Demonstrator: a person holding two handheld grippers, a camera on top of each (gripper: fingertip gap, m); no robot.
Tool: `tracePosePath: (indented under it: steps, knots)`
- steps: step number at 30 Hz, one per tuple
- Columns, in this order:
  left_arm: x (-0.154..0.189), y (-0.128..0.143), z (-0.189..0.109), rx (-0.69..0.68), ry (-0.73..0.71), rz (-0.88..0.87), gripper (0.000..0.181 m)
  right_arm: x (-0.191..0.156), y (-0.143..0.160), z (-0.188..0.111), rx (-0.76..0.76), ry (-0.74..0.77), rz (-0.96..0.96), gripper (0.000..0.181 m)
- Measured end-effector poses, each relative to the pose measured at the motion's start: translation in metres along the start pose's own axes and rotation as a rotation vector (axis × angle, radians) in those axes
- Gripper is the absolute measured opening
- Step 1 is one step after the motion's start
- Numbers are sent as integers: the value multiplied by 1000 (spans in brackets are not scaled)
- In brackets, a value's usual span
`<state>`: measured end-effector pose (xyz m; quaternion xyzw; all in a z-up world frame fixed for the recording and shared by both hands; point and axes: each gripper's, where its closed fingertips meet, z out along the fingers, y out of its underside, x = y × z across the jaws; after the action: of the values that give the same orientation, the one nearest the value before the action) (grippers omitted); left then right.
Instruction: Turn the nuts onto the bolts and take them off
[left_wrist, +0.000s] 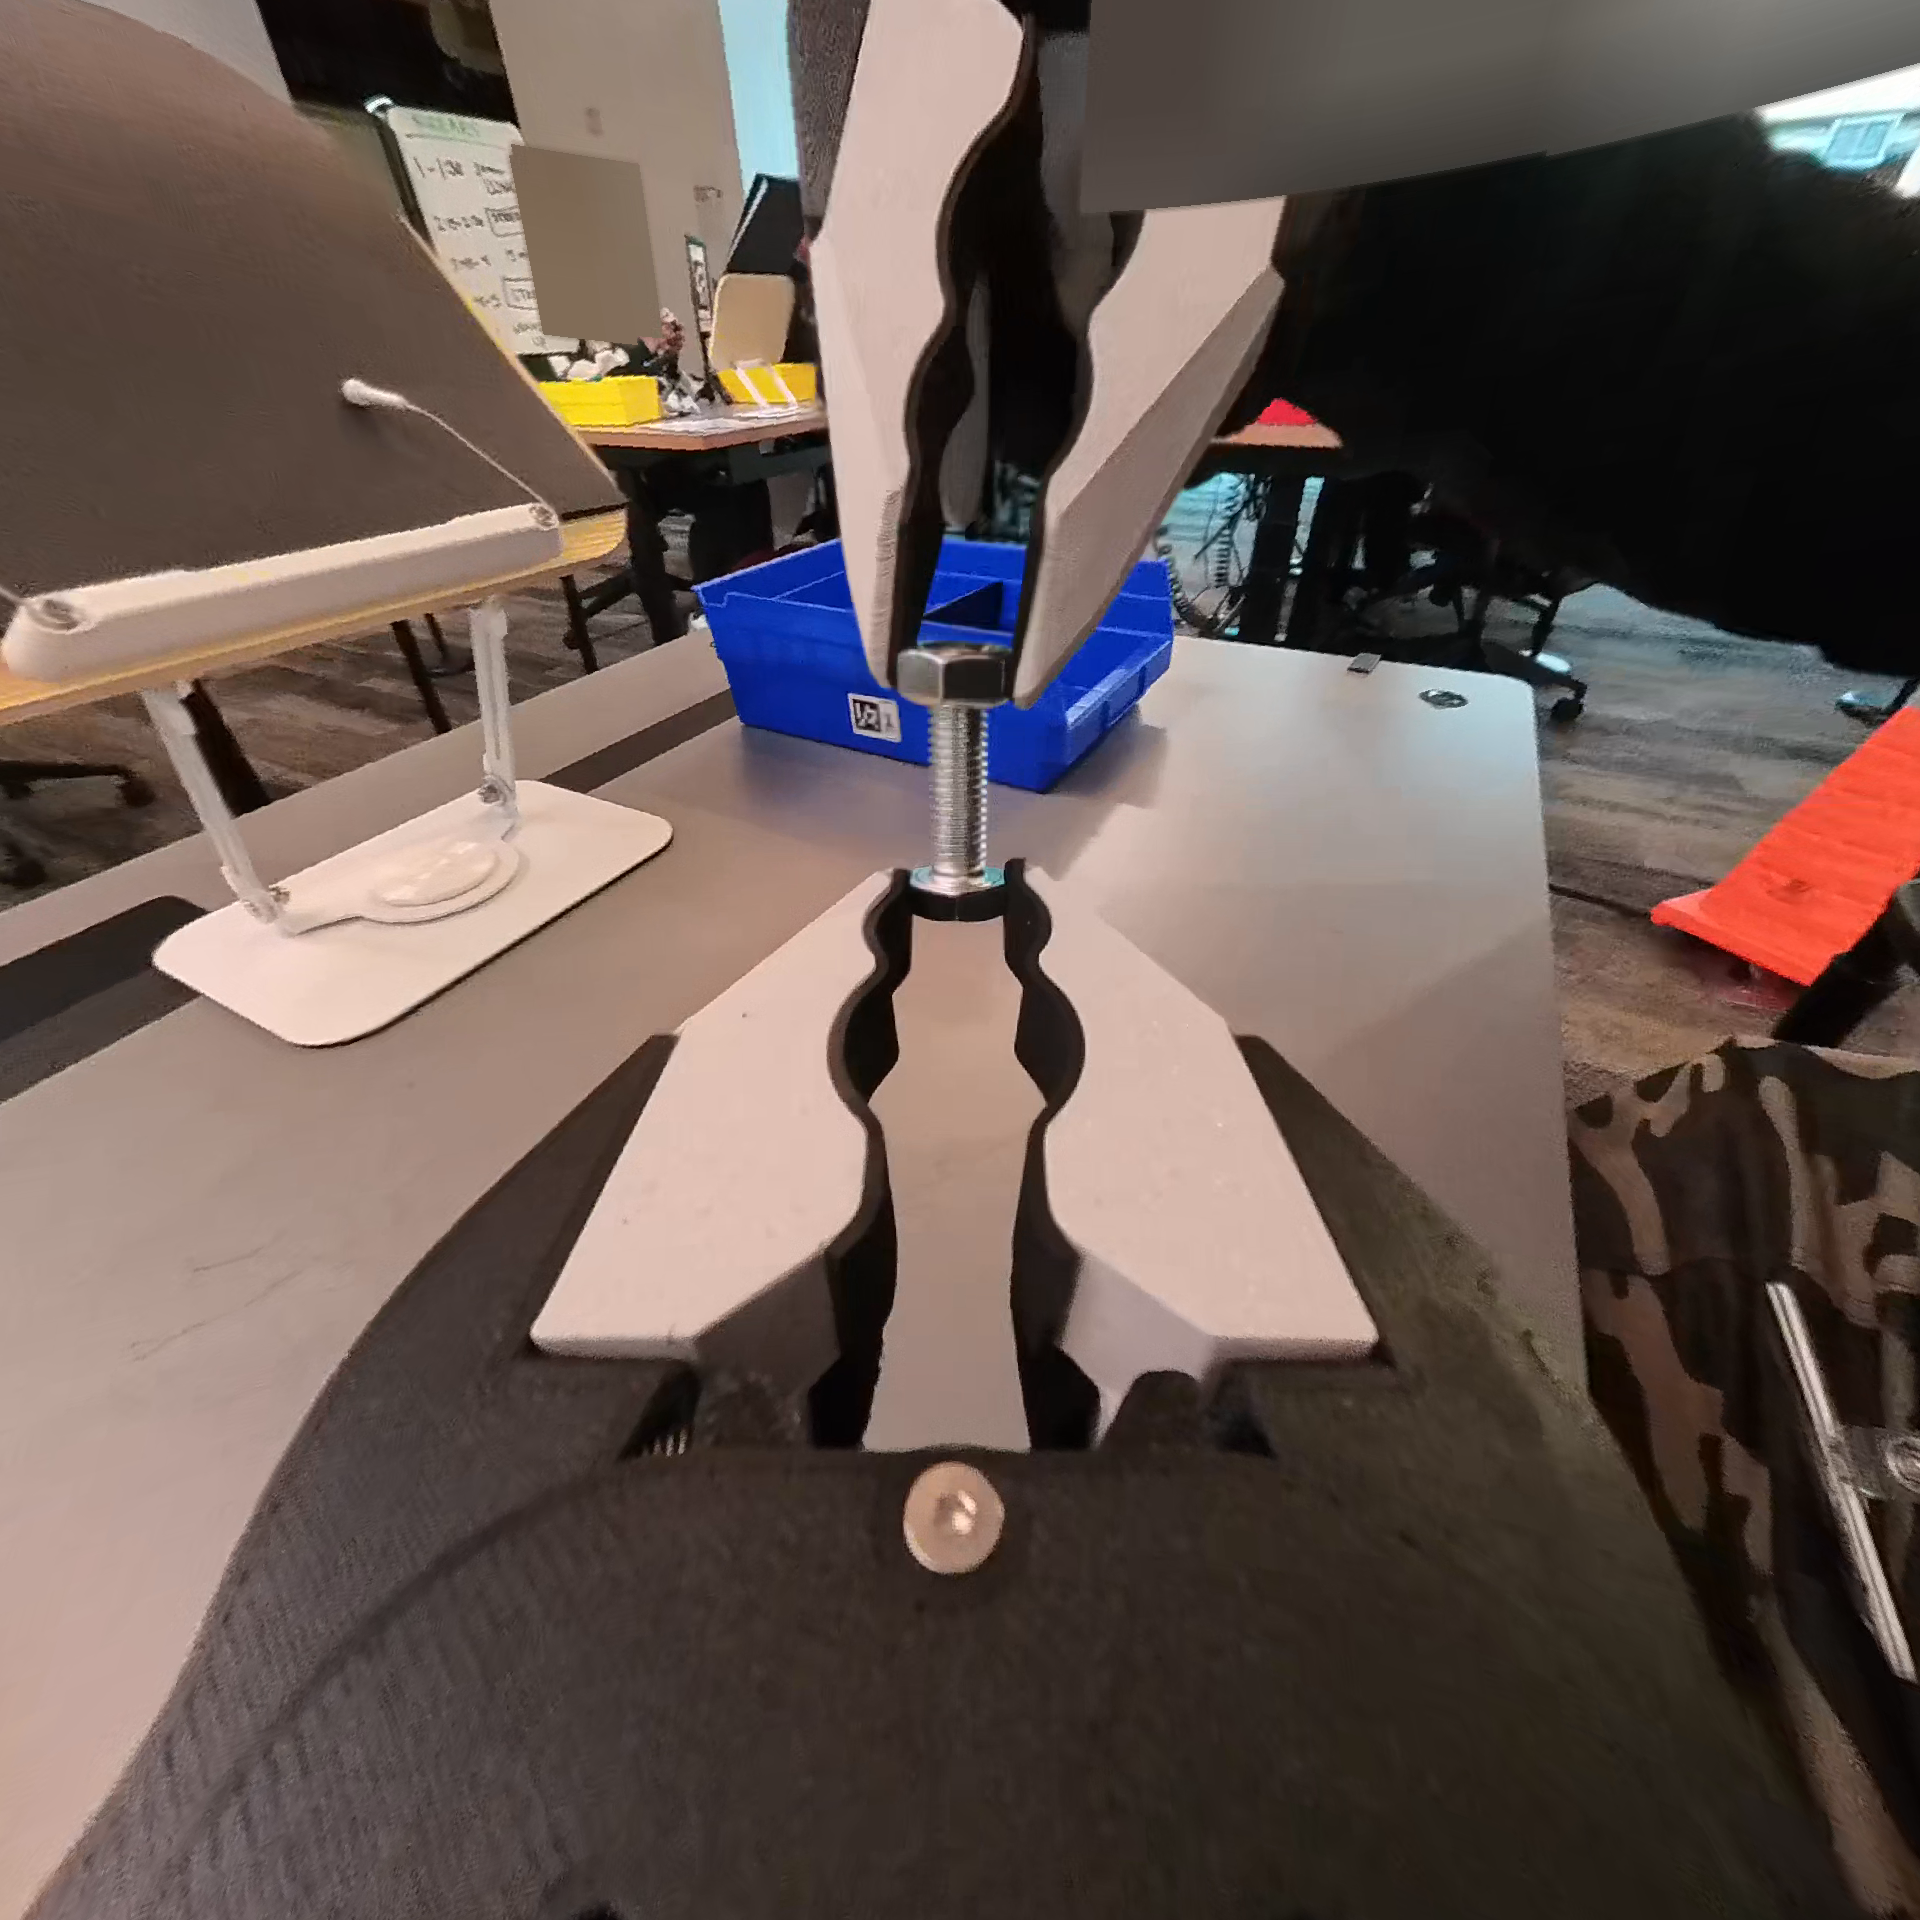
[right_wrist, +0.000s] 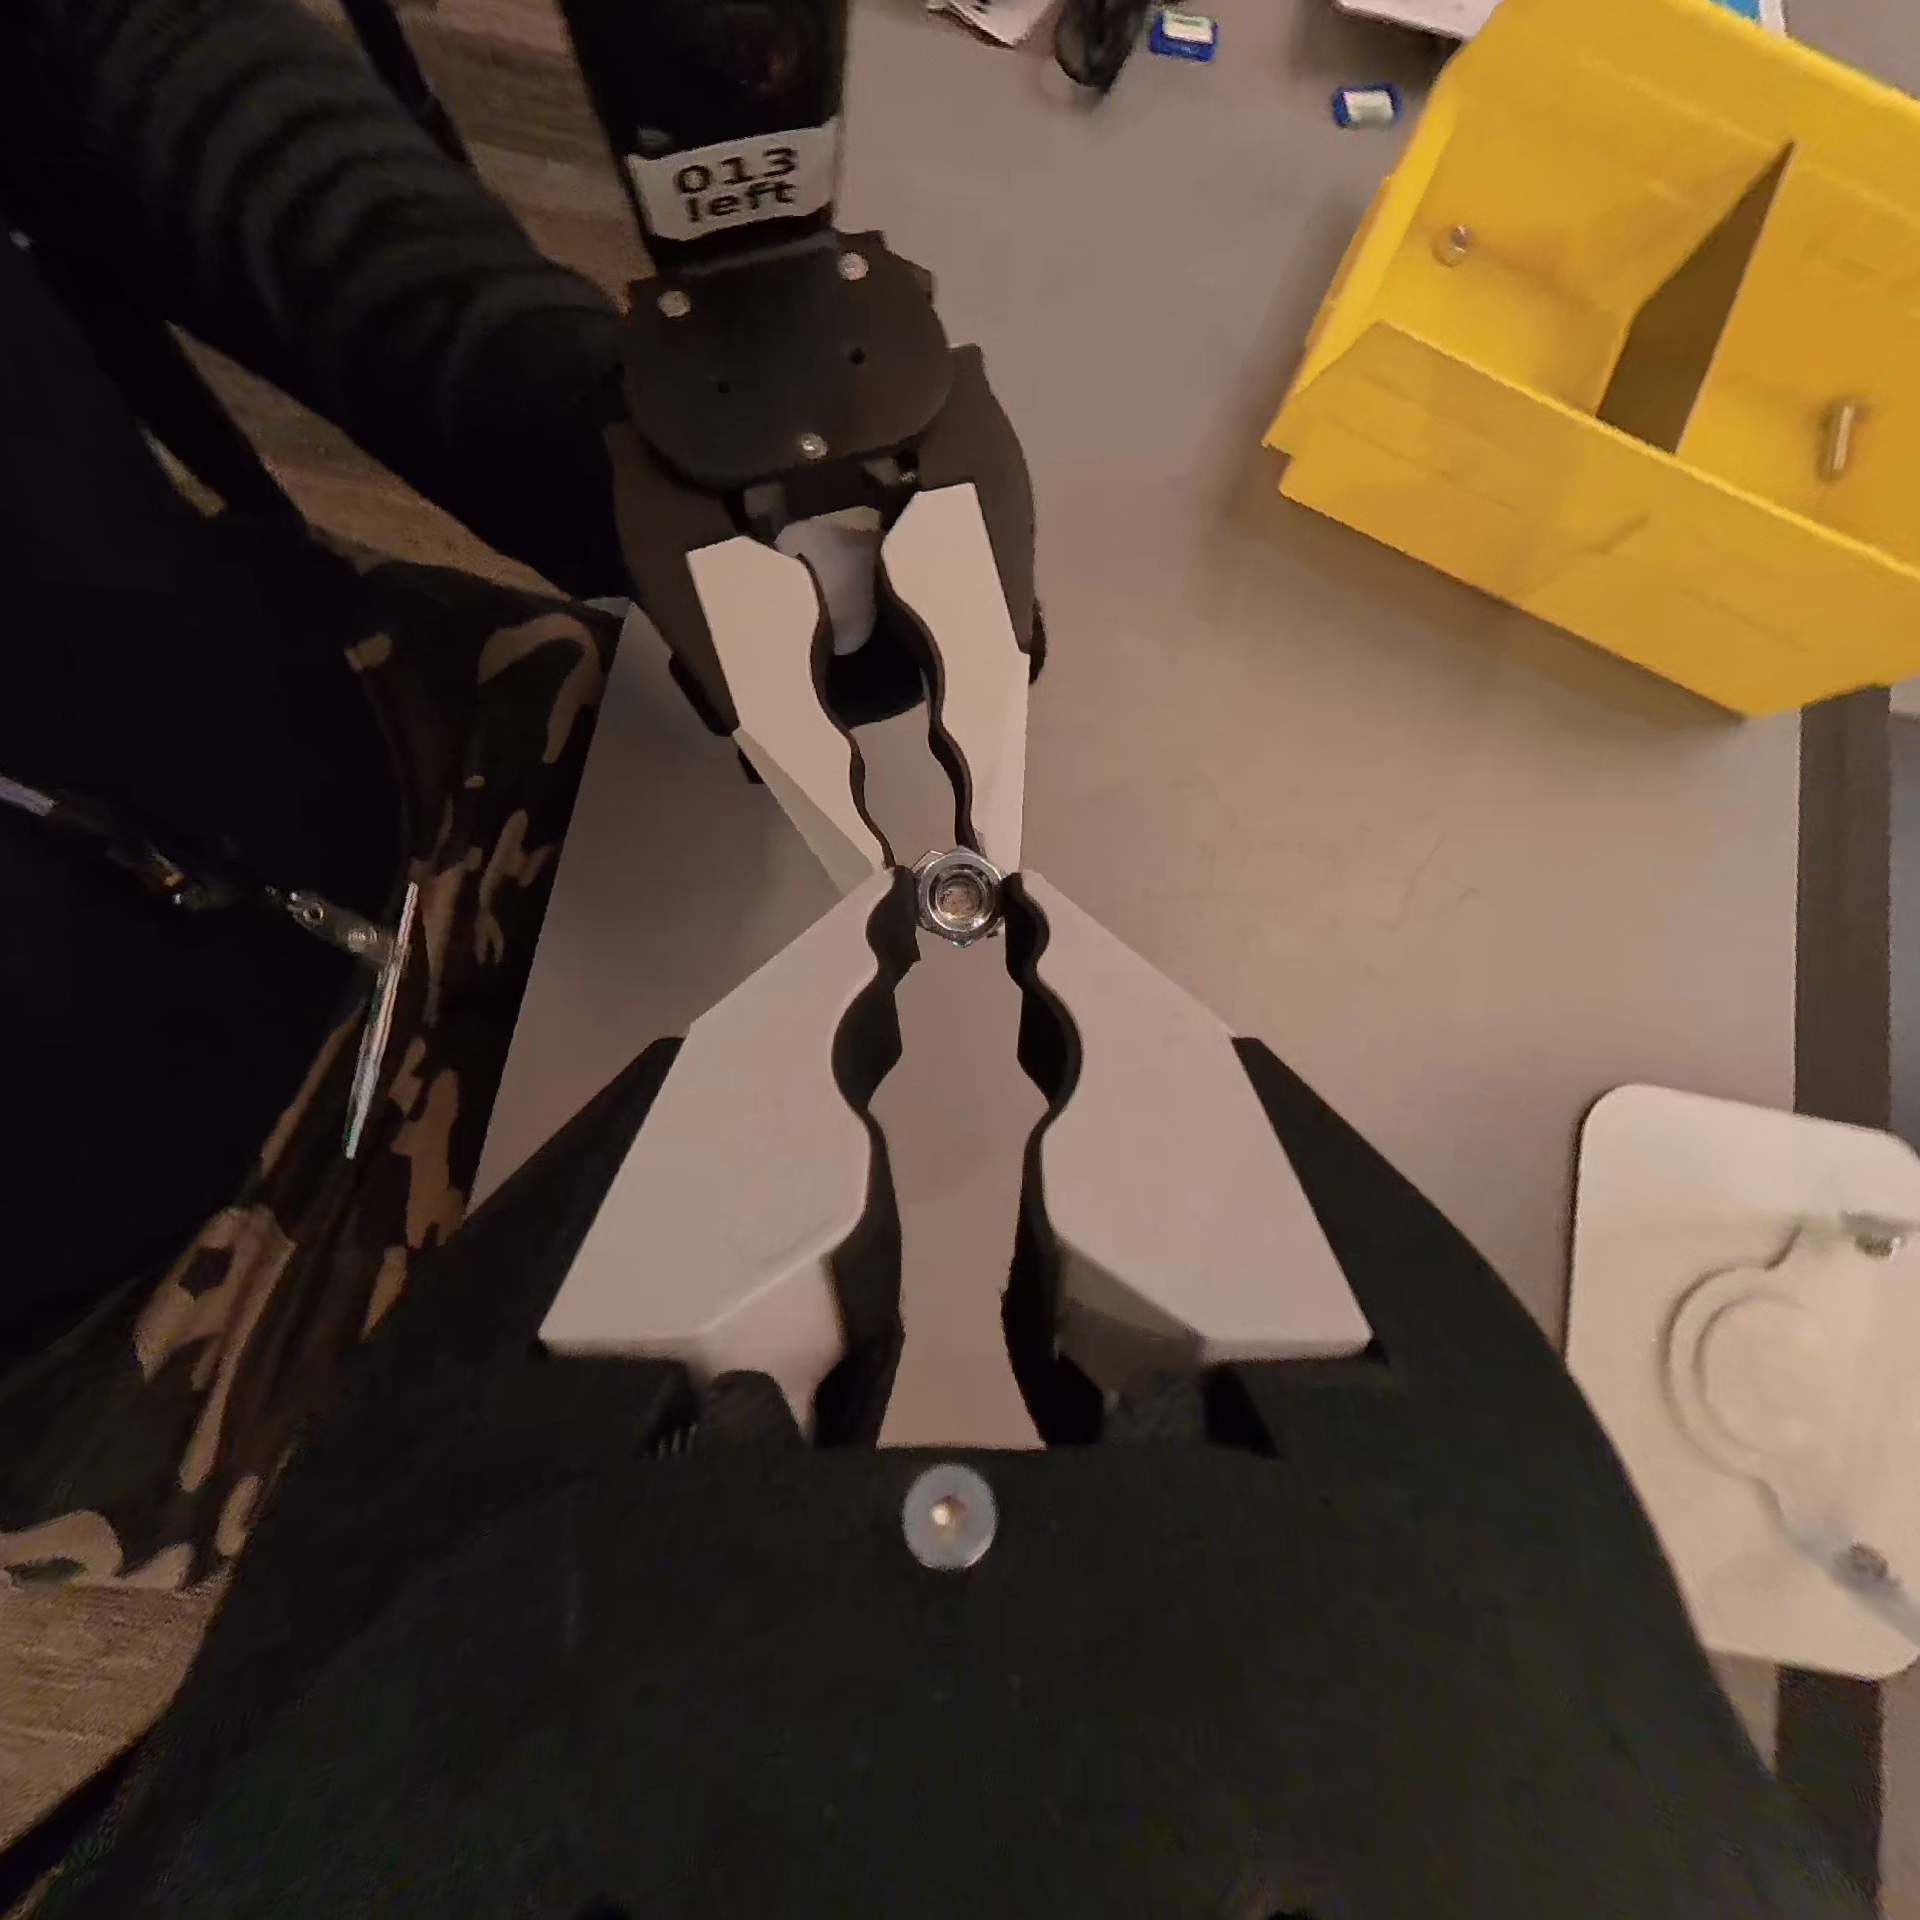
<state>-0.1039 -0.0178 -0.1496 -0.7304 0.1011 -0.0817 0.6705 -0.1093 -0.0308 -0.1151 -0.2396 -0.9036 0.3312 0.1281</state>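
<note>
White wavy-edged claw (left_wrist: 954, 883) fingers on black housings; camouflage trousers (left_wrist: 1714, 1195).

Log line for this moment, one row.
left gripper: shut on nut | right gripper: shut on bolt head | bolt: upright above table, nut at lower end

Blue bin (left_wrist: 1081, 717), yellow bin (right_wrist: 1621, 499)

Both grippers' jaws clamped, tip-to-tip.
</note>
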Motion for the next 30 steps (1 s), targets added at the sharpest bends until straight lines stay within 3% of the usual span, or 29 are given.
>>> tracePosePath:
  steps: [8, 30]
  knots:
    - [-9, 2, 0, -11, -59, -9, 16, 9, 0, 4, 12, 142, 255, 16]
    - [-5, 0, 3, 17, -32, -40, 16, 9, 1, 2, -36, 204, 216, 19]
